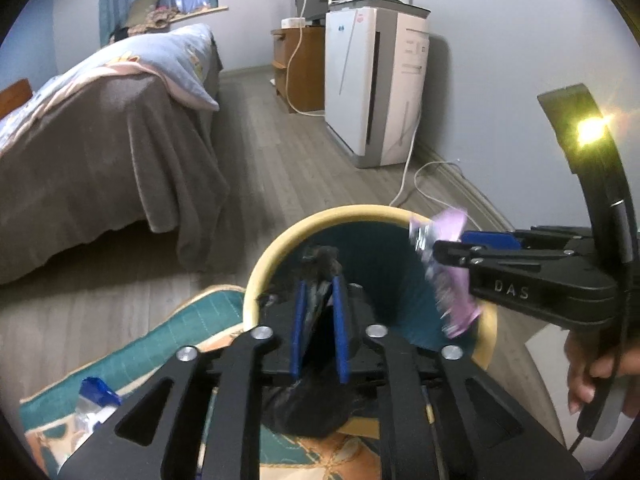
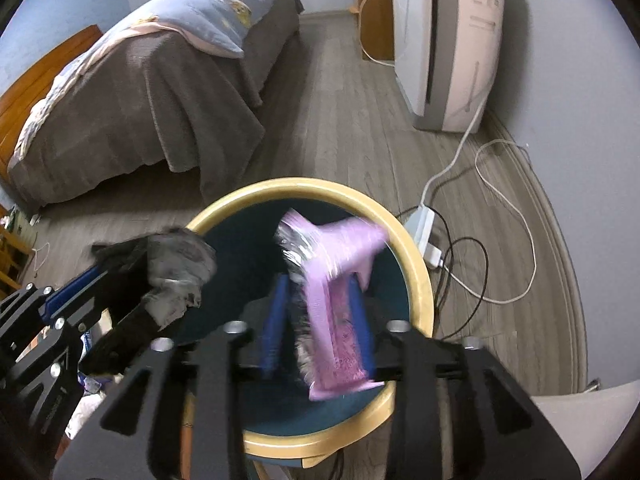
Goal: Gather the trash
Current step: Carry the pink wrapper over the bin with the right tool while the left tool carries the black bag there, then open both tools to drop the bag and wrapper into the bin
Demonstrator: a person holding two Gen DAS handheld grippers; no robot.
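A round bin with a cream rim (image 1: 320, 220) (image 2: 416, 276) and a teal inside stands on the floor under both grippers. My left gripper (image 1: 320, 284) hangs over its near left side. A crumpled black plastic bag (image 1: 320, 264) (image 2: 180, 268) sits loosely between the blue pads, which stand slightly apart. My right gripper (image 2: 319, 280) (image 1: 444, 246) reaches over the bin from the right. A pink wrapper with a silver lining (image 2: 340, 248) (image 1: 452, 292) is blurred between its parted pads, resting only against the right one.
A bed with a grey blanket (image 1: 100, 140) fills the left. A white air purifier (image 1: 372, 80) stands by the far wall, and cables and a power strip (image 2: 424, 228) lie right of the bin. A blue-white wrapper (image 1: 96, 396) lies on a teal-orange mat (image 1: 160, 344).
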